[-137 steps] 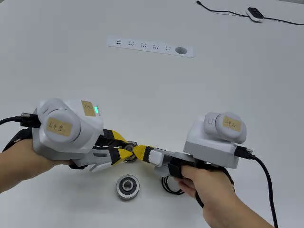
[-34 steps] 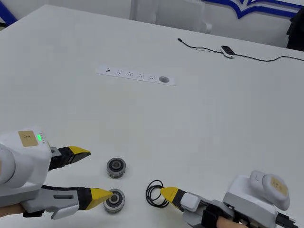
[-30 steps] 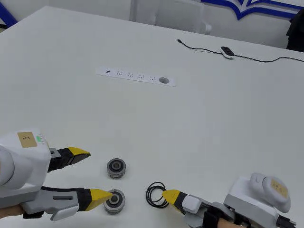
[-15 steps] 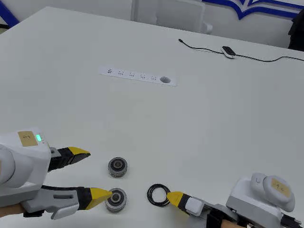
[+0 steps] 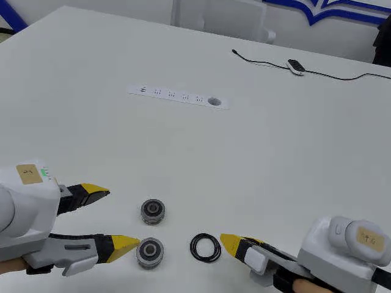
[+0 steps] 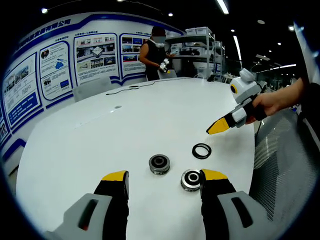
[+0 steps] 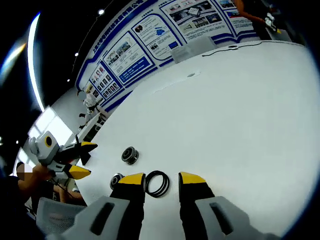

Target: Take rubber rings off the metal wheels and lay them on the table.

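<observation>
Staging far wheel (image 5: 153, 211) for clamping | rings (image 5: 205, 247) are laid on surface (image 5: 244, 152) | left tool (image 5: 119, 217), right tool (image 7: 162, 179) open, empty

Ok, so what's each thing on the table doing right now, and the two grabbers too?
Left gripper: fingers wide open, holding nothing.
Right gripper: fingers open, holding nothing.
Black rubber rings: off the wheels, lying overlapped on the white table.
Near silver metal wheel: lying flat, close beside one left finger.
Far darker metal wheel: lying flat, untouched.
White power strip: lying flat, no plugs in it.
</observation>
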